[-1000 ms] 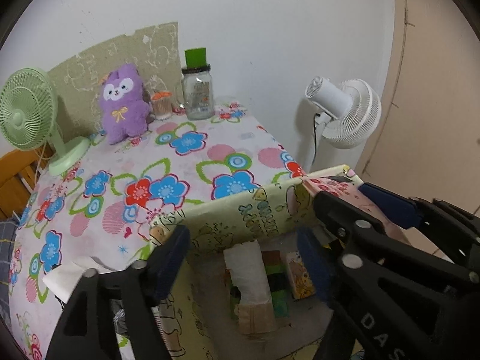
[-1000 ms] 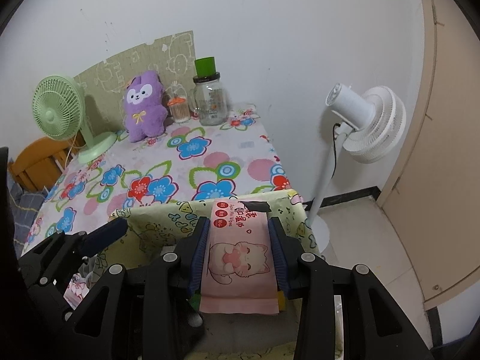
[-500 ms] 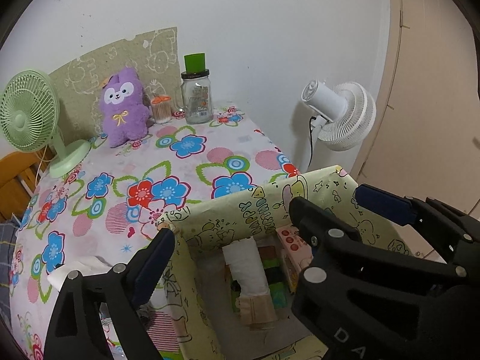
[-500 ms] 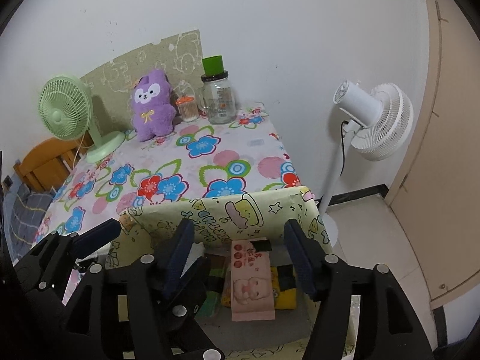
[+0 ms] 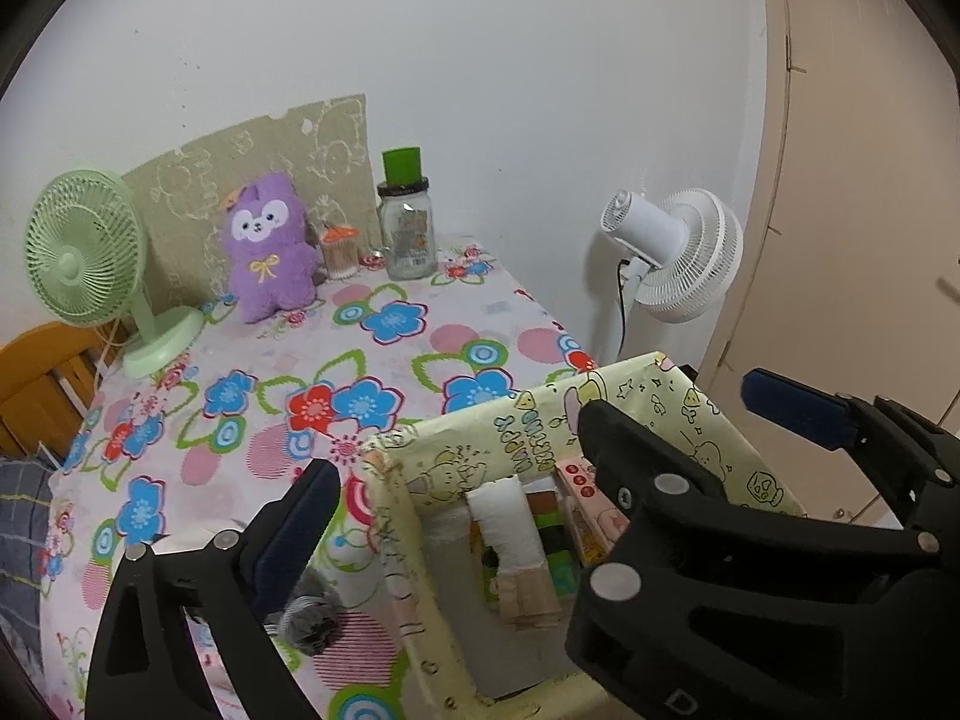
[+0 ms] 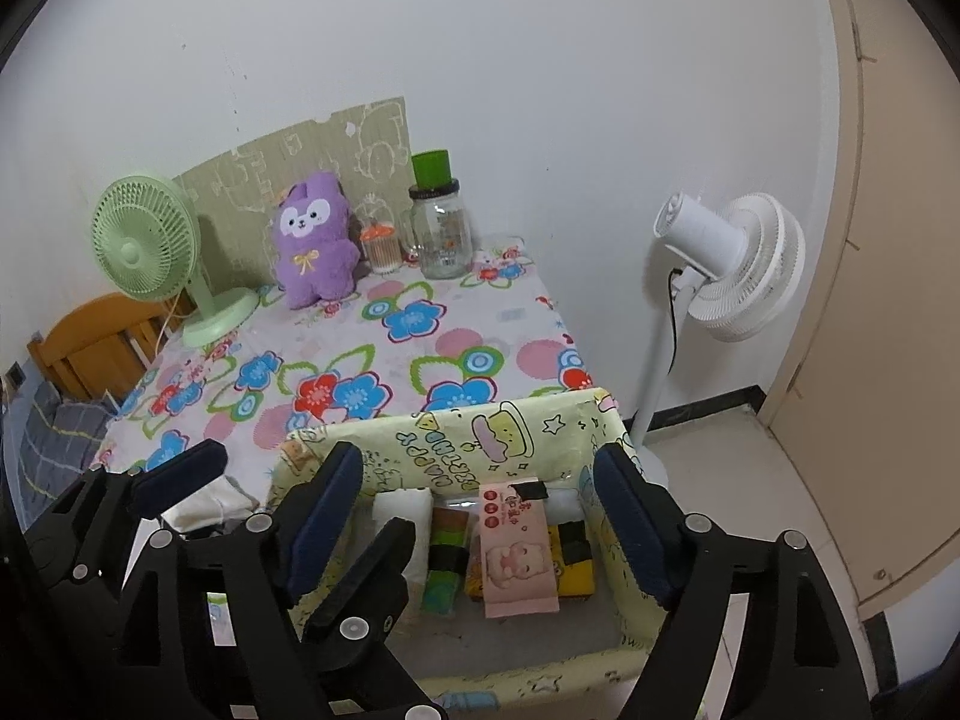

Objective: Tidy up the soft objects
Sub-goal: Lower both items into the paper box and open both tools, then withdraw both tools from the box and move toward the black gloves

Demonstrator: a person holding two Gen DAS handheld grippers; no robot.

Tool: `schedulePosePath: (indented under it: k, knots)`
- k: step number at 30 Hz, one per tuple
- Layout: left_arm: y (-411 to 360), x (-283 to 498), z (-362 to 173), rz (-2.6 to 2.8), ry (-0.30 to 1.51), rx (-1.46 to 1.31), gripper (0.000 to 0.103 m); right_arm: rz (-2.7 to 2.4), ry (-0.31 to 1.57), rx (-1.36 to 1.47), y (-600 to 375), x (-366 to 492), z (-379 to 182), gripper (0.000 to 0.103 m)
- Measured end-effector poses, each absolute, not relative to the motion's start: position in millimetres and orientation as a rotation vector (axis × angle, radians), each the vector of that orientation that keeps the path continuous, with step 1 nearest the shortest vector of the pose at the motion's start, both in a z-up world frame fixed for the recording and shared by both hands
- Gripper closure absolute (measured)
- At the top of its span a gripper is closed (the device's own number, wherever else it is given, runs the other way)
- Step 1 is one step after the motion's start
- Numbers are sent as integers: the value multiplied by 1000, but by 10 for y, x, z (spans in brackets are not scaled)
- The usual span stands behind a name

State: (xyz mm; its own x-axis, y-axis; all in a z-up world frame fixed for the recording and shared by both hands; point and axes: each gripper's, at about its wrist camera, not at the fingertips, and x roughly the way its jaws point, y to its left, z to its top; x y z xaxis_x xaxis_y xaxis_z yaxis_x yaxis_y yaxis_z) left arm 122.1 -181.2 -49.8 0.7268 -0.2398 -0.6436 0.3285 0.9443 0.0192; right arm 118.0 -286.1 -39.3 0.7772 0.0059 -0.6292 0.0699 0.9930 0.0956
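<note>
fingers of the right gripper (image 6: 480,531) have just been opening, now wide and empty, above the pink tissue pack (image 6: 519,549) lying loose in the yellow box (image 6: 480,438). left gripper (image 5: 537,438) fingers have also just been opening, spread wide, nothing held. box also holds a white roll (image 6: 403,507), green and yellow packs. looks partly done: white cloth (image 6: 210,501) on the worktop (image 6: 384,360) and purple plush (image 6: 312,246) at the back are still out.
</note>
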Motion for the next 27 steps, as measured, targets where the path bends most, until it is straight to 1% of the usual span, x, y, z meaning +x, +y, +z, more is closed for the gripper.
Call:
schedulePosePath:
  k: [11, 27]
  knots:
    - [-1638, 958, -315, -295, 638, 134, 0, -49, 629, 101, -2708, 921, -201, 10]
    - [-1278, 666, -188, -270, 594, 106, 0, -53, 553, 65, -2375, 590, -18, 2]
